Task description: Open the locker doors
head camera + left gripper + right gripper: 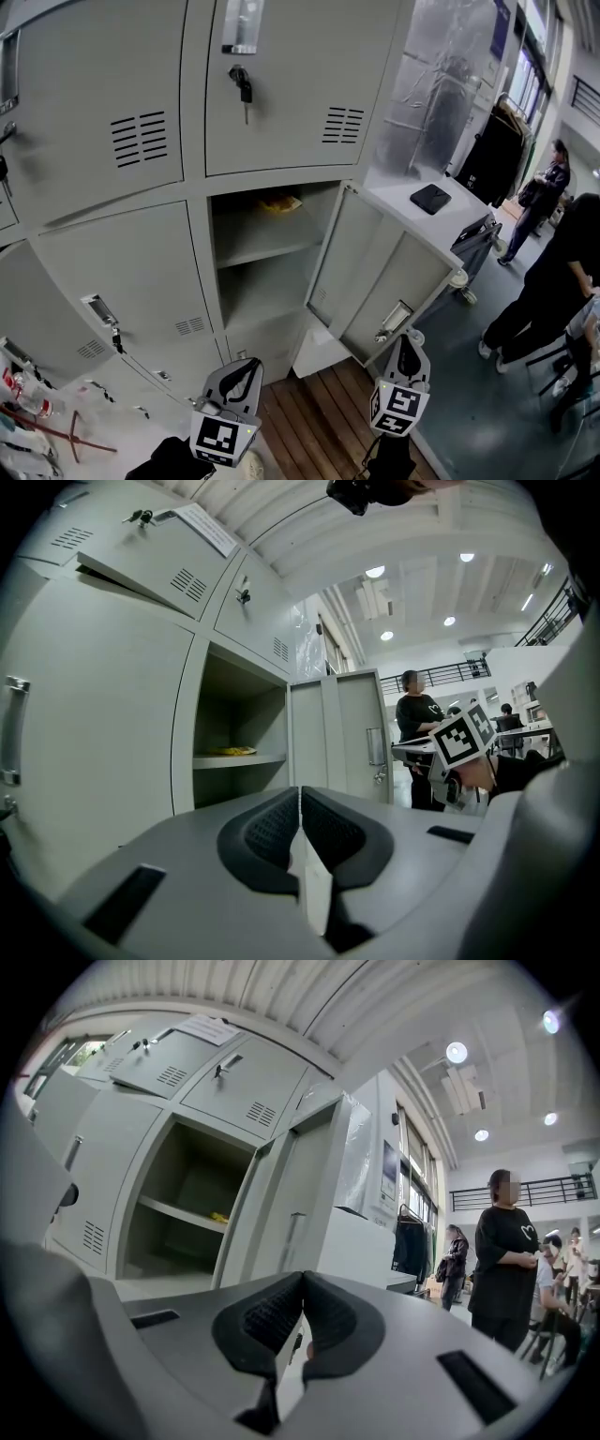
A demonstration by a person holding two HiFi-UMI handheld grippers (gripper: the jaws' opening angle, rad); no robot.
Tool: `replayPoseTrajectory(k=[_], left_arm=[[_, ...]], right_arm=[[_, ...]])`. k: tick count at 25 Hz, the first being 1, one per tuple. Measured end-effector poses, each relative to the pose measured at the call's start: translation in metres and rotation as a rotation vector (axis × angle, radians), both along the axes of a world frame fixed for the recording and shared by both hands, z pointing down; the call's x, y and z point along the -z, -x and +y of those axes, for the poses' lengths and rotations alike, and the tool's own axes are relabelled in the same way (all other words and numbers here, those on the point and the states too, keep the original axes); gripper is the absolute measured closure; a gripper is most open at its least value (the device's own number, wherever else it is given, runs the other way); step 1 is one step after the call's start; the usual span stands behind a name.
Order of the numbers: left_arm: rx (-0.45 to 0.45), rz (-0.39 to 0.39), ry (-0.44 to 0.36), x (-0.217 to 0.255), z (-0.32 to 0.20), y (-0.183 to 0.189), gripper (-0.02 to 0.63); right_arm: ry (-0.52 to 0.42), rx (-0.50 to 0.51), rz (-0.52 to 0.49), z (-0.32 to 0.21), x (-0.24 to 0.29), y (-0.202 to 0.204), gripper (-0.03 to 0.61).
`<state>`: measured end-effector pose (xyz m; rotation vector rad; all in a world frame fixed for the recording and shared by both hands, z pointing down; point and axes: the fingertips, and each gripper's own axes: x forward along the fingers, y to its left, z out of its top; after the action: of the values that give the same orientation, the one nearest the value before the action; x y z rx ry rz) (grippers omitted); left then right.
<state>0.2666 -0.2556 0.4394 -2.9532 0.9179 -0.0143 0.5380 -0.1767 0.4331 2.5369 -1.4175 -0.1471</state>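
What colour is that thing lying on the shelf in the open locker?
The item is yellow; the head view shows it best.

Open locker door [370, 267] juts out to the right, its handle edge just beside the right gripper [409, 339]. Compartment [258, 286] behind it is open to reach; a shelf [267, 242] divides it. Closed doors [131, 272] block the left. A person [539, 300] stands beyond the open door.

Left gripper [242, 368], right gripper [409, 343]: grey shells [159, 855], black ribbed pads [272, 832], black-white marker cubes [223, 437]
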Motion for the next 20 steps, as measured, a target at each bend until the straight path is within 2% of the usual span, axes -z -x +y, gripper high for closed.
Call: replayPoseTrajectory(k=[9,15,20], left_arm=[[0.036,0.011,-0.009,0.007,0.001,0.014,0.588],[0.083,0.016,-0.036,0.02,0.01,0.04,0.588],[0.137,-0.031,-0.027,0.028,0.023,0.075,0.588]], right_arm=[[-0.015,0.032,0.001,0.004,0.008,0.014,0.563],[-0.043,0.123,-0.021,0.006,0.014,0.058,0.563],[-0.045,0.231,-0.029,0.003,0.012,0.113,0.563]])
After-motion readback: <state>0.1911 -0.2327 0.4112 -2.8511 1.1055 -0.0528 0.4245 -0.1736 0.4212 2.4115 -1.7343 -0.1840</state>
